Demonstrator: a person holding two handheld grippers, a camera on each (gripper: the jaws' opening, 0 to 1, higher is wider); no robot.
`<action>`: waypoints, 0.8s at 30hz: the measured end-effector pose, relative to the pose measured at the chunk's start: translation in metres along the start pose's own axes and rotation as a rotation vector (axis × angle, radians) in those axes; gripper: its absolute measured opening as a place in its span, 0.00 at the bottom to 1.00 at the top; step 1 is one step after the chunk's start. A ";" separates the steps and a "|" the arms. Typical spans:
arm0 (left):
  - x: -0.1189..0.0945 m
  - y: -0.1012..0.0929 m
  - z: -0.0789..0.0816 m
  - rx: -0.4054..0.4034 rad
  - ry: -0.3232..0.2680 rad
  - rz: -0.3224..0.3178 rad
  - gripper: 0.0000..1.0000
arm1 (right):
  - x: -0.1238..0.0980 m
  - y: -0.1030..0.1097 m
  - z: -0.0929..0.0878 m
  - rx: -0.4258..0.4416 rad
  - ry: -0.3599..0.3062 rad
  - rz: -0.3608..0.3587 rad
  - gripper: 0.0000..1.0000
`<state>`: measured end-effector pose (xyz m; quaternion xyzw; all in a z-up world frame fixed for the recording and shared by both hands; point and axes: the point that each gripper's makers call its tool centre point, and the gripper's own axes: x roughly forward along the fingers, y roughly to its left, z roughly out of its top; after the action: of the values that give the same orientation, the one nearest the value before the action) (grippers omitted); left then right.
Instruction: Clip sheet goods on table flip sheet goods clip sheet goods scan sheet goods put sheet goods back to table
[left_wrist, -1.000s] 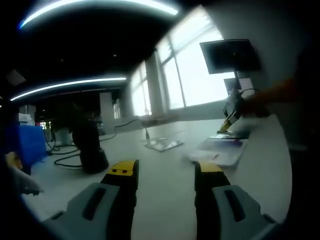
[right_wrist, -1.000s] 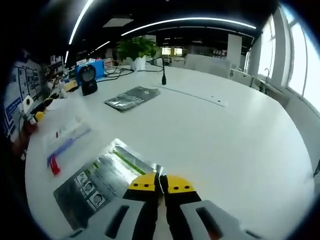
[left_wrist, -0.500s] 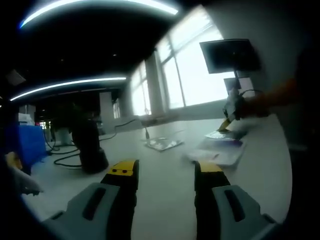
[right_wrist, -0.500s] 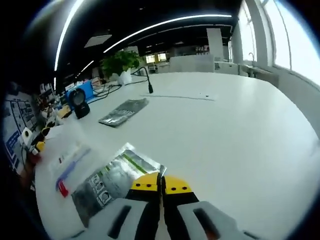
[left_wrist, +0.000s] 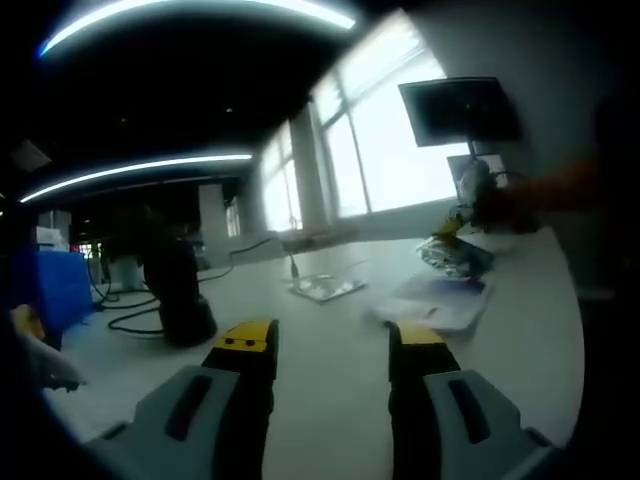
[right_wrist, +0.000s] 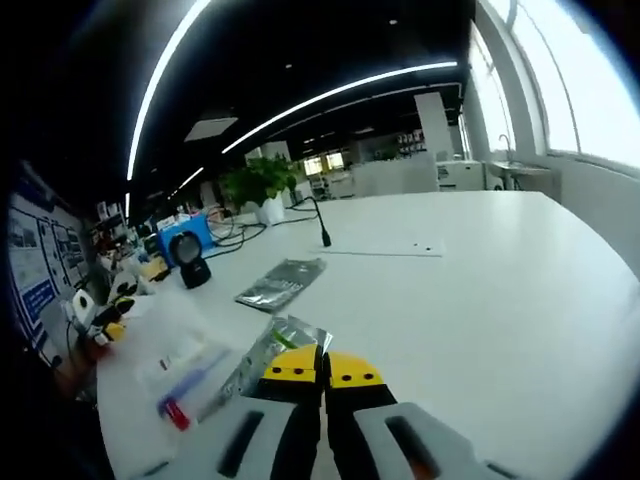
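In the left gripper view, a black domed scanner on a stand (left_wrist: 176, 290) is being seen at centre left on the white round table (left_wrist: 330, 370), with one black cable trailing from it. At the bottom, the left gripper (left_wrist: 330, 345) is being held low over the table with its two yellow-tipped jaws wide apart and nothing between them. Just above them, at centre, one silvery flat foil pouch (left_wrist: 324, 288) is lying on the table beside a thin black gooseneck microphone (left_wrist: 293, 266). Further right, a clear plastic sleeve with red and blue marks (left_wrist: 440, 305) is resting flat. At the upper right, the right gripper (left_wrist: 452, 226) is being seen gripping a second silver printed foil pouch (left_wrist: 455, 255), which is being lifted clear of the table. A dark monitor (left_wrist: 460, 110) is standing behind it before bright windows.

In the right gripper view, the scanner (right_wrist: 188, 260) is sitting at the middle left, next to a blue box (right_wrist: 205, 235). The sleeve (right_wrist: 185, 375) is lying at lower left. The flat pouch (right_wrist: 282, 283) is lying at centre, near the microphone (right_wrist: 322, 228). At bottom centre, the right gripper (right_wrist: 321, 362) is being kept with its two jaws pressed together on the edge of the printed pouch (right_wrist: 270, 345), which is hanging raised and tilted to their left. Two pouches are counted in all.
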<state>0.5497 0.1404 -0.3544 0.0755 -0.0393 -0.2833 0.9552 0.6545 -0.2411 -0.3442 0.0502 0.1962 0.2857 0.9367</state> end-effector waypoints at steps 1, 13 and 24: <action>0.000 0.000 0.000 -0.001 0.000 0.000 0.37 | -0.002 0.003 0.003 0.004 -0.011 0.006 0.00; 0.000 0.000 0.000 -0.004 0.000 0.000 0.36 | -0.031 0.050 0.035 0.032 -0.160 0.050 0.00; 0.000 0.000 0.000 -0.004 -0.001 -0.001 0.36 | -0.042 0.075 0.055 0.033 -0.252 0.065 0.00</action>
<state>0.5493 0.1402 -0.3541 0.0733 -0.0391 -0.2837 0.9553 0.6058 -0.2010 -0.2646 0.1072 0.0801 0.3040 0.9432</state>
